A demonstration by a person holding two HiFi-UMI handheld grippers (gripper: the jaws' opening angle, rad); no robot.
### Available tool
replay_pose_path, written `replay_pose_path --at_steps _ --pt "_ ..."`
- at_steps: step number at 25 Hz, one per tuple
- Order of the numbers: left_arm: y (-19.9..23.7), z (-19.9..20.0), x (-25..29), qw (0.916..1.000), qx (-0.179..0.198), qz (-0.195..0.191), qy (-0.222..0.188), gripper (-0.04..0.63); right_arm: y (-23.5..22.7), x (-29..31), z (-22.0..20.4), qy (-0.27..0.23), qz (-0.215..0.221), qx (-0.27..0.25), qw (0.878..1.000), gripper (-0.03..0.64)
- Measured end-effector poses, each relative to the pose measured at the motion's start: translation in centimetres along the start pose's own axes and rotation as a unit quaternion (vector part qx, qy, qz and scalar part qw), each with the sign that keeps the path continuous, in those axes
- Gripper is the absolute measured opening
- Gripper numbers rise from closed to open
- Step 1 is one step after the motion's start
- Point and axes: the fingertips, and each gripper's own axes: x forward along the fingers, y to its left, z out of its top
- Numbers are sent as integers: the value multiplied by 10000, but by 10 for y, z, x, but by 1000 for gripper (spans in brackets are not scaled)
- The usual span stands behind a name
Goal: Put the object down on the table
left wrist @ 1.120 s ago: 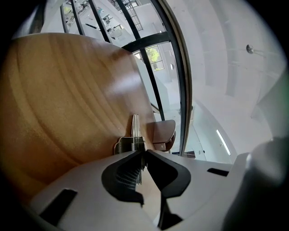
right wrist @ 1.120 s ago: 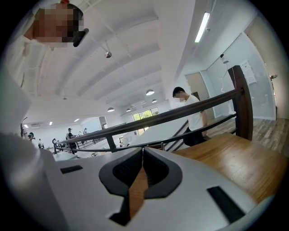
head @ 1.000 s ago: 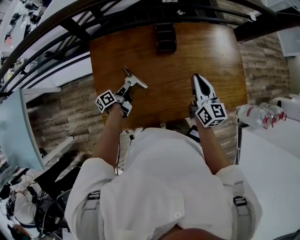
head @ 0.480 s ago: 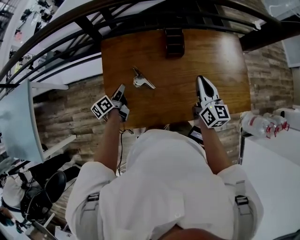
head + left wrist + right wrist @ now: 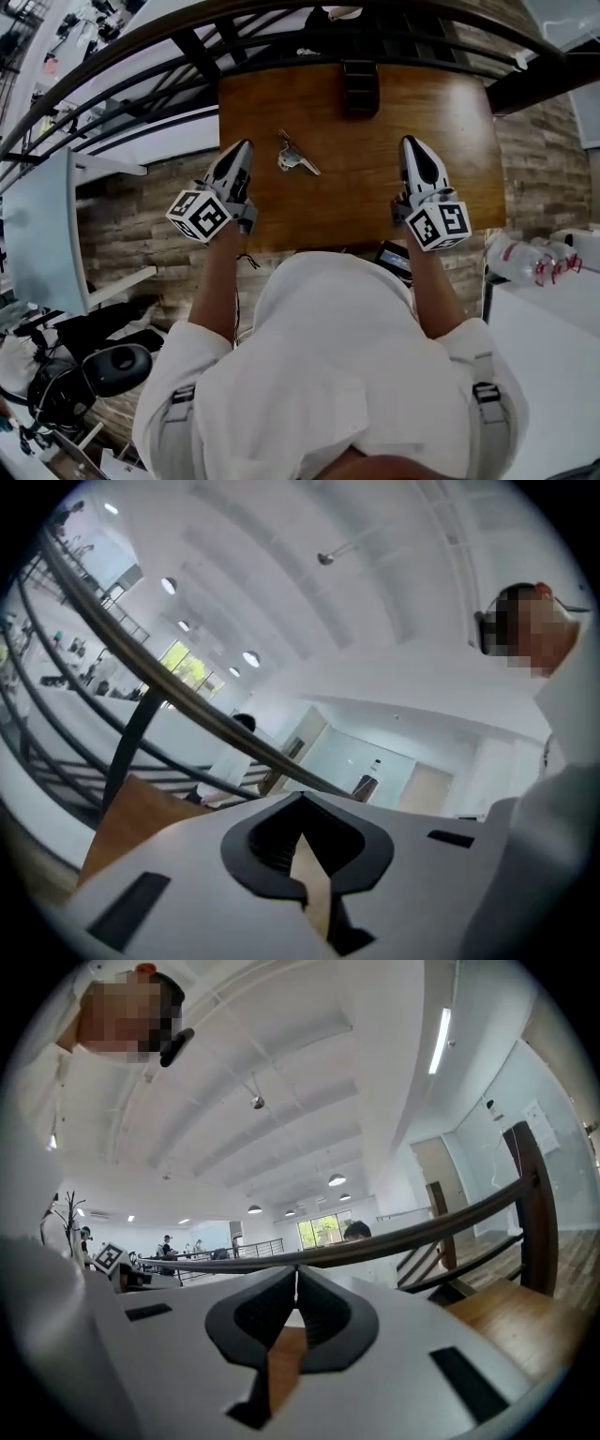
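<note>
A small metal object [image 5: 294, 157], silvery with a thin arm sticking out, lies by itself on the brown wooden table [image 5: 375, 202], left of the middle. My left gripper [image 5: 236, 159] rests at the table's left edge, a short way left of the object and apart from it; its jaws are shut with nothing between them [image 5: 298, 808]. My right gripper [image 5: 418, 152] lies on the right part of the table, also shut and empty [image 5: 296, 1274]. Neither gripper view shows the object.
A dark slatted thing [image 5: 360, 86] sits at the table's far edge. A curved dark railing [image 5: 169, 47] runs behind the table. Plastic bottles [image 5: 530, 255] lie on a white surface at right. A light chair [image 5: 42, 239] stands at left.
A second ago the left gripper held the metal object over the table. It let go and drew back to the left edge; the object now lies alone. The right gripper barely moved.
</note>
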Motion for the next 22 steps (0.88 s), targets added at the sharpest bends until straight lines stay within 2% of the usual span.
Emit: replay_pose_path --at_steps 2,5,9,12,15,22 --pt "-23 14 1 9985 510 -194 -68 14 3 -4 13 -121 3 -154 9998 26" --pt "-53 31 4 9911 1285 -286 -187 14 4 -9 29 -266 4 -326 9991 26" --pt "-79 47 2 9763 2068 -110 -624 14 4 -16 41 -309 -72 -561 9979 26" --pt "-84 56 0 9633 2485 172 -997 14 -6 -19 45 -351 -417 -746 9957 26" --pt "-82 51 5 9586 2645 403 -979 15 -13 -20 42 -285 -582 -696 9955 26" --pt "-77 30 16 9639 2560 368 -628 15 -10 -17 30 -49 -530 -555 9970 25"
